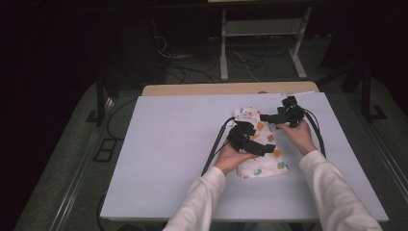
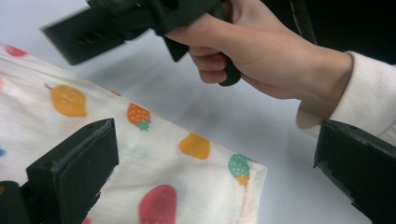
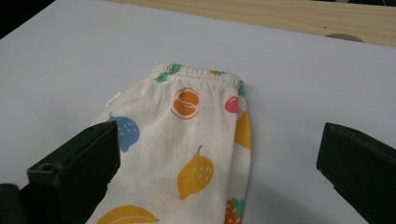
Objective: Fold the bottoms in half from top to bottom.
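Both grippers, left (image 1: 250, 139) and right (image 1: 284, 114), stand with jaws wide, holding nothing. The folded cloth (image 1: 260, 144) on the worktop (image 1: 159, 144) lies free; a jaw dragging at its 6 o'clock hem could undo the fold.

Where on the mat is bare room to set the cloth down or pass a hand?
The left half of the mat, from its left edge to the cloth, is bare. So is the near strip between the cloth and the front edge. It is crowded right of centre, where the left gripper and right gripper hover over the cloth with jaws open.
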